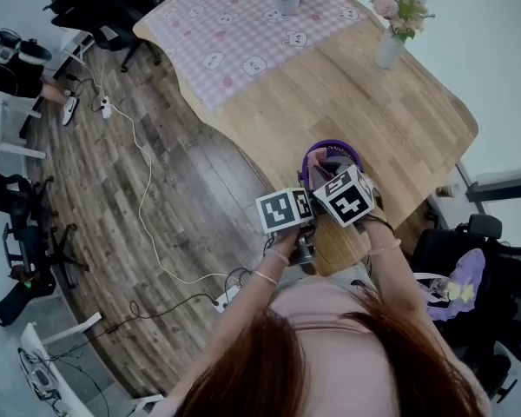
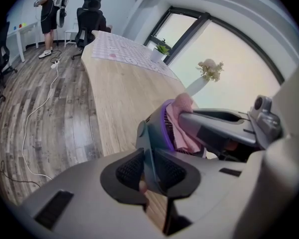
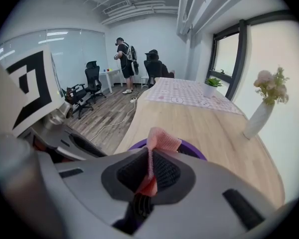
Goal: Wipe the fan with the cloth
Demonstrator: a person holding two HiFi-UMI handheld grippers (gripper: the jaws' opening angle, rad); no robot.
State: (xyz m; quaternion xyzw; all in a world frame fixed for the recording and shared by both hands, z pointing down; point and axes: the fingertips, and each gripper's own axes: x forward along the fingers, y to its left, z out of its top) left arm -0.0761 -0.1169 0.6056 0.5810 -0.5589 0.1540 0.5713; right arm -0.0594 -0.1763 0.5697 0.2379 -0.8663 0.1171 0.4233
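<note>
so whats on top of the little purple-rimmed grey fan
A pink textured cloth, pinched in the right gripper, lies over the fan, on its grille. The grille beneath and any blades are hidden.

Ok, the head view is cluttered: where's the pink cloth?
In the right gripper view, the cloth is pinched in the right gripper, pressed against the purple-rimmed fan that the left gripper holds at the table's near edge.

textured pink cloth [image 3: 162, 138], matt wooden table [image 3: 214, 128]

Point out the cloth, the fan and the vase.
cloth [image 3: 161, 139], right gripper view, on its folded pink top.
fan [image 2: 152, 131], left gripper view, on its grey back housing.
vase [image 1: 388, 49], head view, on its white body.
</note>
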